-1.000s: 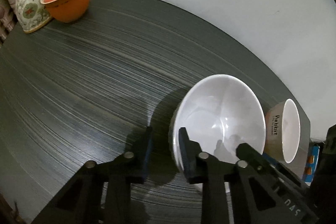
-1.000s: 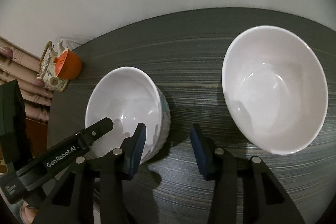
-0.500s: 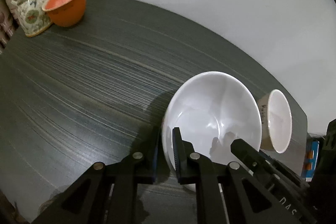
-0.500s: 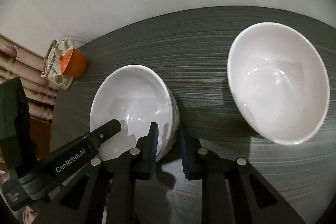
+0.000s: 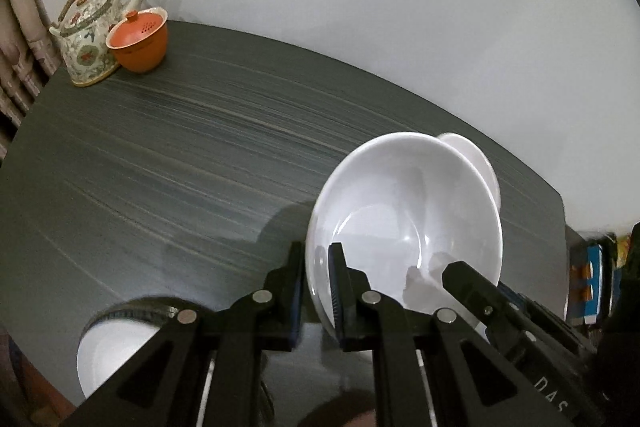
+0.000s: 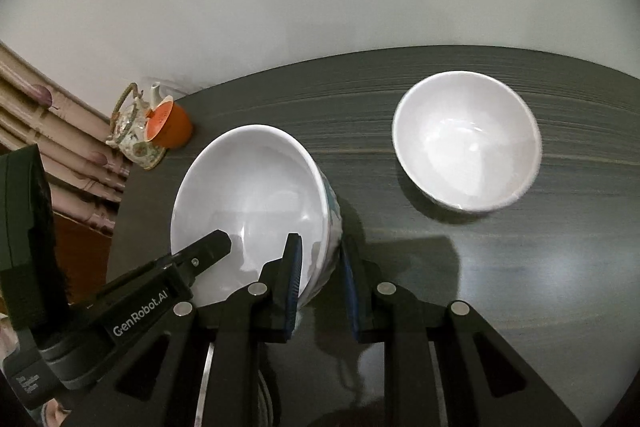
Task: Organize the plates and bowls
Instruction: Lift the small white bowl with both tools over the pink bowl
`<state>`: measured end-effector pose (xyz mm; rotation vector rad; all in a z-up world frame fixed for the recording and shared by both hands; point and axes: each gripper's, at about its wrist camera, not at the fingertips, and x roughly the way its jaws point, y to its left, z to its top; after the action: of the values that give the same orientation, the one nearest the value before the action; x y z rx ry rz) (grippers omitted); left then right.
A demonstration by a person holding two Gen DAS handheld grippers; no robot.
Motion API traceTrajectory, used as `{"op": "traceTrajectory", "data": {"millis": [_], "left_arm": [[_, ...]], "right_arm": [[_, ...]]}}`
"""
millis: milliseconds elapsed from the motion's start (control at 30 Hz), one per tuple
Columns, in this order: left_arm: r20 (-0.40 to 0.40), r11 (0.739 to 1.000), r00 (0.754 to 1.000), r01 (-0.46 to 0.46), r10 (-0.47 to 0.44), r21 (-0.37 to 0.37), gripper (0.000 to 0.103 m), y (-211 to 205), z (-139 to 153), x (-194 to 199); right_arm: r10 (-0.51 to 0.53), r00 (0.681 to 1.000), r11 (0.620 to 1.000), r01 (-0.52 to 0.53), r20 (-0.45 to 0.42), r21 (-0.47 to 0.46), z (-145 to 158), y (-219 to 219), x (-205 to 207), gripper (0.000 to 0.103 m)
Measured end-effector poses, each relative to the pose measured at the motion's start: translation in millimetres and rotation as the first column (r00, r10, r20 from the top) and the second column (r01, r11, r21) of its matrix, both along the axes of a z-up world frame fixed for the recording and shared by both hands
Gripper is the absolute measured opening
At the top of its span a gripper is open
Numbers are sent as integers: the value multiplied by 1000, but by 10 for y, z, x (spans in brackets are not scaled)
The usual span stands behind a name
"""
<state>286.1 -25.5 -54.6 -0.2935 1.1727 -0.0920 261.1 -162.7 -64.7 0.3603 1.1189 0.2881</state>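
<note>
Bowls, three in view, none nested yet.

Item 1: white bowl (image 5: 404, 223), patterned outside, gripped at its near rim by both tools. Left gripper (image 5: 316, 291) is clamped on the rim, one finger inside and one outside. Right gripper (image 6: 320, 287) straddles the opposite rim of this same bowl (image 6: 252, 211), one pad inside and one outside; pads look closed onto the wall. Bowl appears tilted and raised off the table (image 5: 180, 147), though contact under its base cannot be confirmed.

Item 2: second white bowl (image 6: 466, 141), upright on the table, well apart to the right of item 1, untouched. In the left view only its rim edge (image 5: 472, 155) shows behind item 1.

Item 3: dark-rimmed bowl (image 5: 116, 343) at the lower left of the left view, partly hidden by the tool body; whether it sits on the table edge cannot be told.

Bystanders: floral teapot (image 5: 86, 35) and orange lidded cup (image 5: 138, 41) at the far corner, touching or nearly so.

Progress, as judged: early. Grasp secured on one bowl; carrying and stacking it into another remain, as does any handling of plates, none of which are visible.
</note>
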Motion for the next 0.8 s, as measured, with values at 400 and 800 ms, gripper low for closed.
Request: {"op": "traceTrajectory", "data": {"millis": [400,800], "left_arm": [[46,998,998,51,-50,-22,12,-168,429,-829],[1,995,996,91,-91,-30,12,-335,384,-1635]], "right_arm": [[-47,997,999,47,56,2,430,-266,-781,19],[-71,996,997,71,60,11,458,-299,-1600,19]]}}
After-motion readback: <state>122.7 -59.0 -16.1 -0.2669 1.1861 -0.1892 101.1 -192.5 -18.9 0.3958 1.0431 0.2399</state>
